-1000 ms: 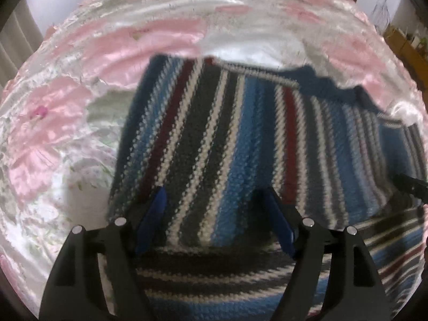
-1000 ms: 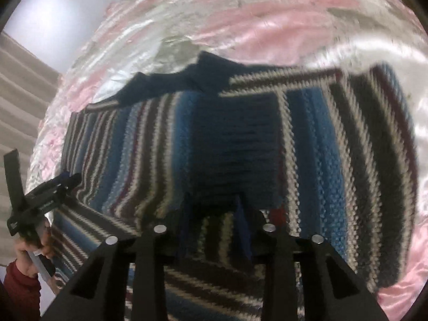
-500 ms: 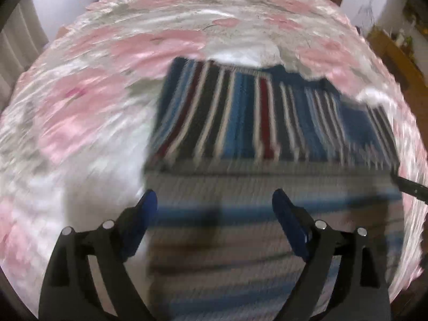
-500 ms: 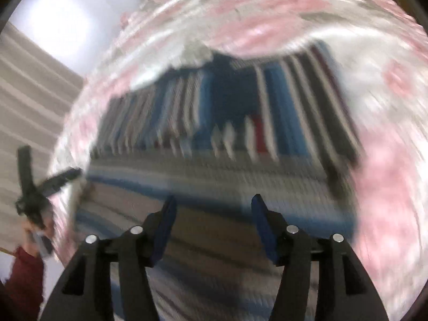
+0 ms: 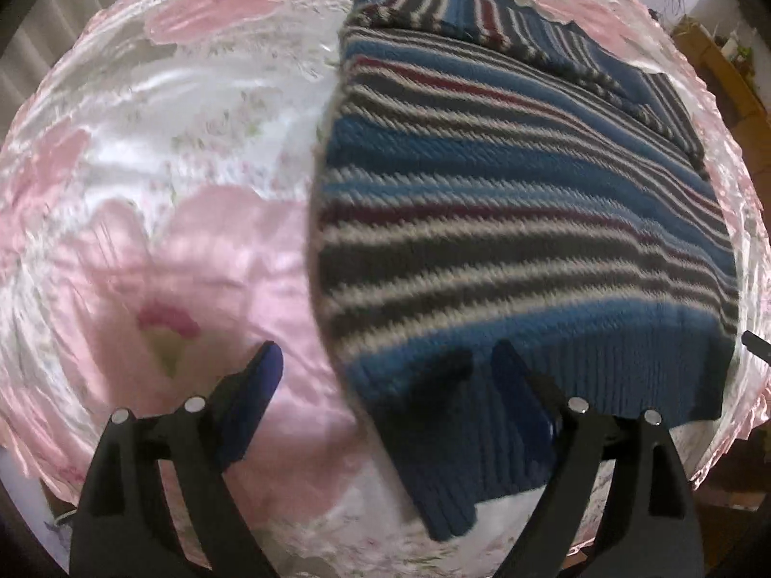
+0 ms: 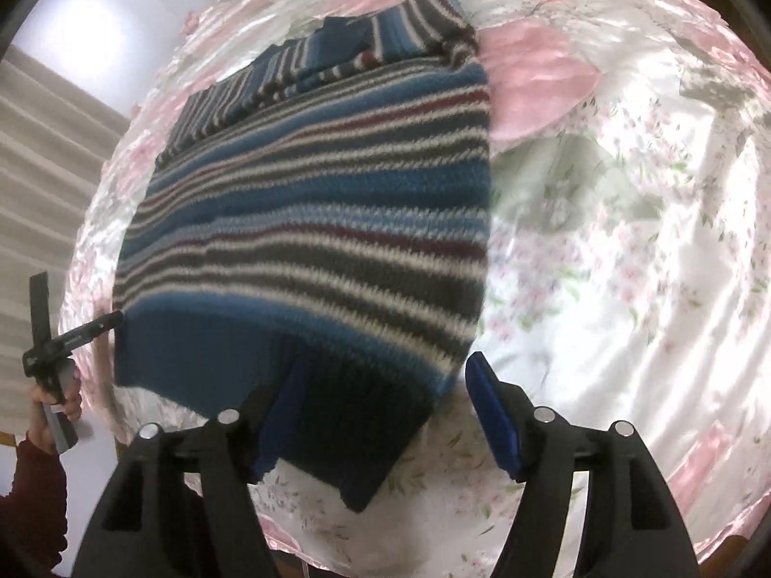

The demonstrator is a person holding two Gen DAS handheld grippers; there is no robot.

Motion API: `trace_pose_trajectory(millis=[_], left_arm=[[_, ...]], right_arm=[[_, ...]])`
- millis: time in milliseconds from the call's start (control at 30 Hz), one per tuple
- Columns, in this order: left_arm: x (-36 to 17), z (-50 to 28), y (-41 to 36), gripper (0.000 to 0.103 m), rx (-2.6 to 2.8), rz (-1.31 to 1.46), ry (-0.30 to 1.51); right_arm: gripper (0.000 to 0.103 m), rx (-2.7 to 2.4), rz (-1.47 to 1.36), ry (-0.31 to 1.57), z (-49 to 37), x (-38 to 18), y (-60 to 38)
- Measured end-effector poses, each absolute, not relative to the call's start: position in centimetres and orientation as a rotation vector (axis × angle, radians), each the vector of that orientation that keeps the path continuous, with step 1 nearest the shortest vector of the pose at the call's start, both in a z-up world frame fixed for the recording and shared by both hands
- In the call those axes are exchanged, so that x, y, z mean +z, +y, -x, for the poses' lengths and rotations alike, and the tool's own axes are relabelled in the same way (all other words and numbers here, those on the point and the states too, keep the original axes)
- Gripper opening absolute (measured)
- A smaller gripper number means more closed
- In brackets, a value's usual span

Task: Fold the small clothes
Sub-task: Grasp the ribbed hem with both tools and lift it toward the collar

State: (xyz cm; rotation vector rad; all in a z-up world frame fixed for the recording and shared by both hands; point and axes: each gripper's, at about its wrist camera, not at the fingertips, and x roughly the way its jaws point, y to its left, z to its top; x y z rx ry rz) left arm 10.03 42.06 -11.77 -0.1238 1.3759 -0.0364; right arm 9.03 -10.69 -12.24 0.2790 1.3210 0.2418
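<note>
A knitted sweater (image 5: 506, 202) with blue, grey, white and maroon stripes lies flat on the bed, its sleeves folded across the far end. My left gripper (image 5: 385, 366) hovers open over its near left hem corner; one finger is above the ribbed hem, the other above the bedspread. In the right wrist view the sweater (image 6: 313, 202) fills the left half. My right gripper (image 6: 385, 371) is open over the near right hem corner. Neither holds fabric. The left gripper (image 6: 72, 337) also shows there at the far left, held by a hand (image 6: 53, 400) in a dark red sleeve.
A shiny bedspread (image 5: 159, 183) with pink flowers covers the bed, with bare cloth left of the sweater. The bedspread (image 6: 626, 241) also spreads wide to the sweater's right. A wooden shelf (image 5: 723, 62) stands beyond the bed's right edge, and a curtain (image 6: 29, 154) hangs at the left.
Both grippers have pulled back from the sweater's middle to its near hem and risen. The right gripper's fingers have spread wider. The lower half now lies flat over the sweater.
</note>
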Motion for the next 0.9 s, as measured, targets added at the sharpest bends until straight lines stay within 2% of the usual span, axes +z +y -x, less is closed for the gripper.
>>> trace_pose_trajectory(millis=[367, 533, 567, 633, 667, 700, 733, 767, 800, 833, 900], left_arm=[[-13.0, -8.0, 39.4, 0.088, -0.071, 0.165, 1.405], [-12.7, -7.5, 38.2, 0.078, -0.115, 0.204, 1.399], [-12.8, -7.5, 38.2, 0.071, -0.114, 0.217, 1.396], [-13.0, -7.8, 38.4, 0.063, -0.098, 0.247, 1.392], [-13.0, -7.7, 38.6, 0.056, -0.1, 0.257, 1.389], [-12.9, -7.6, 38.9, 0.045, -0.093, 0.269, 1.384], [-12.8, -7.4, 39.2, 0.04, -0.094, 0.279, 1.381], [-12.7, -7.4, 39.6, 0.029, -0.093, 0.304, 1.376], [-12.5, -7.3, 39.9, 0.021, -0.094, 0.33, 1.371], [-12.4, -7.3, 40.1, 0.017, -0.094, 0.349, 1.366], [-11.9, -7.0, 40.3, 0.015, -0.098, 0.37, 1.352]], right_arm=[[0.07, 0.246, -0.367, 1.391, -5.9, -15.4, -10.0], [0.069, 0.294, -0.374, 1.393, -5.5, -15.9, -8.5], [0.066, 0.307, -0.38, 1.395, -5.5, -16.0, -8.2], [0.06, 0.314, -0.37, 1.397, -5.5, -16.5, -7.5], [0.053, 0.307, -0.355, 1.391, -5.5, -16.6, -7.3], [0.049, 0.303, -0.353, 1.386, -5.5, -16.7, -7.3], [0.037, 0.303, -0.364, 1.377, -5.4, -16.6, -7.4], [0.024, 0.313, -0.399, 1.368, -5.4, -16.6, -7.9], [0.017, 0.319, -0.427, 1.362, -5.3, -16.5, -8.3], [0.012, 0.331, -0.455, 1.356, -5.2, -16.4, -8.6], [0.011, 0.364, -0.503, 1.323, -4.9, -15.8, -9.0]])
